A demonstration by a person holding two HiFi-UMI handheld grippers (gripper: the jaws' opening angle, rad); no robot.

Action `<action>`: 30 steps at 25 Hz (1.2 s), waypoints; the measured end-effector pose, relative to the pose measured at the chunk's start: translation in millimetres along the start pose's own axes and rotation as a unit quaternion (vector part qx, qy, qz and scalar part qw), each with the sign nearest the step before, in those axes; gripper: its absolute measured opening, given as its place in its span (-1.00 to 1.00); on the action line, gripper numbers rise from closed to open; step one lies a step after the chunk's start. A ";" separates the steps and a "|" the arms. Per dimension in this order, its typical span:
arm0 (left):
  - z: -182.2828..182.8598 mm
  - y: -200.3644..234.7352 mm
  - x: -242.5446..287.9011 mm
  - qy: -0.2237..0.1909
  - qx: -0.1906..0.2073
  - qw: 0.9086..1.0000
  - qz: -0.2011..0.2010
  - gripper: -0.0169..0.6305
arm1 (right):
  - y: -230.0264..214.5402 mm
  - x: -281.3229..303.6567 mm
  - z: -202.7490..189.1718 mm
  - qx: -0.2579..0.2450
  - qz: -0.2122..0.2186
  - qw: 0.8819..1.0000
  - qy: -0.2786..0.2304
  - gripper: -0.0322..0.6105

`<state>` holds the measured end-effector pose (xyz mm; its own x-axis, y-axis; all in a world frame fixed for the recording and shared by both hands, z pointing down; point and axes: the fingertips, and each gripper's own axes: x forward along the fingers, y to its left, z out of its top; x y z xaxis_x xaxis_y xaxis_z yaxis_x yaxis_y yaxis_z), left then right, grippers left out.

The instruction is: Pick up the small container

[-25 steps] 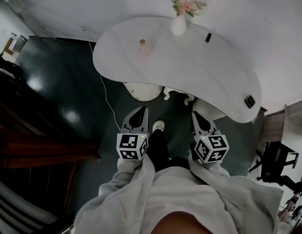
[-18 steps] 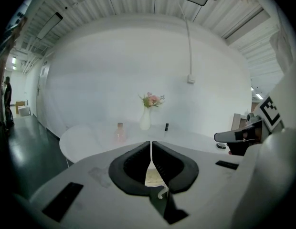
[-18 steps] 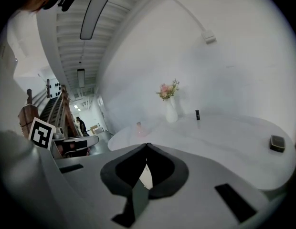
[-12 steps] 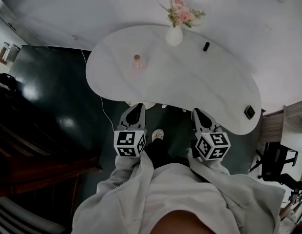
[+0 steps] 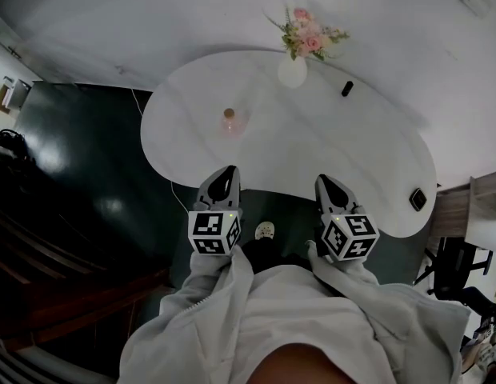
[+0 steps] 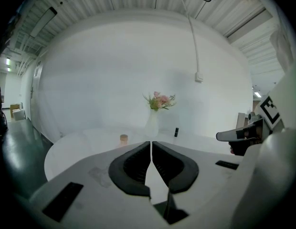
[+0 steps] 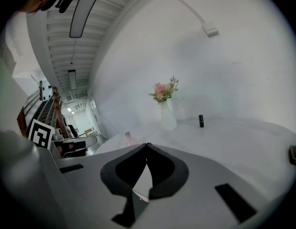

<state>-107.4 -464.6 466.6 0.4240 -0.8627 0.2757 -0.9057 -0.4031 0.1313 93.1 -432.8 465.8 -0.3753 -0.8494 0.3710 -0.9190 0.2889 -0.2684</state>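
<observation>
A small pink container with a cork-coloured lid [image 5: 230,122] stands on the left part of the white oval table [image 5: 360,158]; it also shows in the left gripper view [image 6: 123,139] and the right gripper view [image 7: 128,138]. A small black cylinder [image 5: 347,89] stands further back right [image 6: 176,132] [image 7: 201,120]. My left gripper [image 5: 225,176] and right gripper [image 5: 324,184] are held side by side at the table's near edge, well short of both. In both gripper views the jaws meet, with nothing between them [image 6: 151,142] [image 7: 147,145].
A white vase with pink flowers [image 5: 294,69] stands at the table's back, near the white wall. A flat black square object [image 5: 418,199] lies at the table's right end. Dark floor and a cable [image 5: 178,190] lie left of the table. A desk and chair [image 5: 456,262] stand at the right.
The table has come nearer in the head view: both grippers, which were over the dark floor, now reach the table's near edge. Their jaws stay shut.
</observation>
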 end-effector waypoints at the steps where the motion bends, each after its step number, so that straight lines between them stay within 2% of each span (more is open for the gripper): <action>1: 0.4 3.5 3.4 0.001 -0.001 1.000 0.000 -0.88 | 0.0 4.3 1.1 0.000 -0.001 1.000 0.000 -0.75; 10: 2.1 25.2 29.0 0.003 0.001 1.000 -0.013 -0.88 | 3.2 32.4 6.3 0.000 -0.011 1.000 0.001 -0.75; 15: 1.9 29.4 42.8 0.005 0.004 0.999 -0.038 -0.87 | 2.6 44.4 7.7 -0.001 -0.018 1.000 0.000 -0.75; 19: 3.1 42.8 51.7 0.005 0.003 0.999 -0.035 -0.86 | 6.9 54.4 10.3 -0.002 -0.021 1.000 -0.003 -0.75; 20: 3.2 45.7 54.6 0.007 0.002 0.999 -0.038 -0.80 | 8.6 56.6 11.3 -0.003 -0.021 1.000 -0.003 -0.75; 22: 2.2 49.2 61.8 0.013 0.001 0.999 -0.046 -0.53 | 11.4 60.5 12.7 -0.006 -0.021 1.000 -0.003 -0.75; 23: 1.2 50.9 66.0 0.016 0.003 0.999 -0.048 -0.47 | 12.5 62.2 12.4 -0.006 -0.020 1.000 -0.001 -0.75; 30: -17.3 69.9 102.1 0.043 0.002 0.998 -0.033 -0.27 | 17.1 66.9 7.9 -0.011 -0.020 1.000 0.016 -0.75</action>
<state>-127.4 -575.5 520.3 0.4819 -0.8042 0.3478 -0.8753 -0.4605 0.1478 53.2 -488.2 479.0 -0.3423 -0.8456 0.4097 -0.9355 0.2659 -0.2328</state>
